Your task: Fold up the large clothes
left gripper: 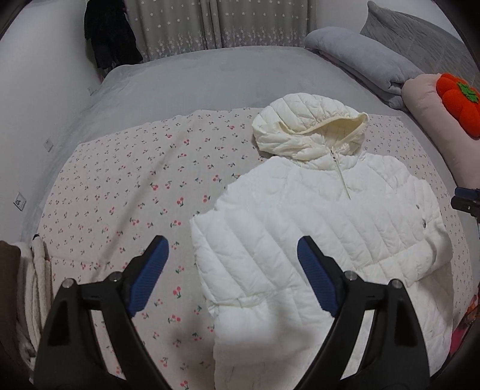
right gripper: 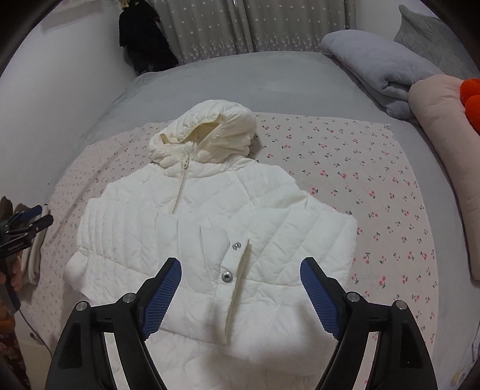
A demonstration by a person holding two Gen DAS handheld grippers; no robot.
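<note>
I see the cherry-print sheet [right gripper: 360,186] spread on the bed, and the white hooded jacket [right gripper: 210,228] lies front-up on it, long axis running from hood [right gripper: 207,132] toward me. My right gripper [right gripper: 240,288] hovers over the jacket's lower front, jaws wide, empty. My left gripper [left gripper: 232,264] straddles its left edge, equally wide, so neither is clearly nearer.

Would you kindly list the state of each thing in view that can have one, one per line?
White jacket: spread front-up on the cherry-print sheet, sleeves folded in over the body.
Jacket zipper: closed at the neck.
Hood: lying open, lining showing.
Snap buttons: undone.
Left gripper: open, holding nothing.
Right gripper: open, holding nothing.
Curtains: drawn shut.
Grey blanket: folded.
</note>
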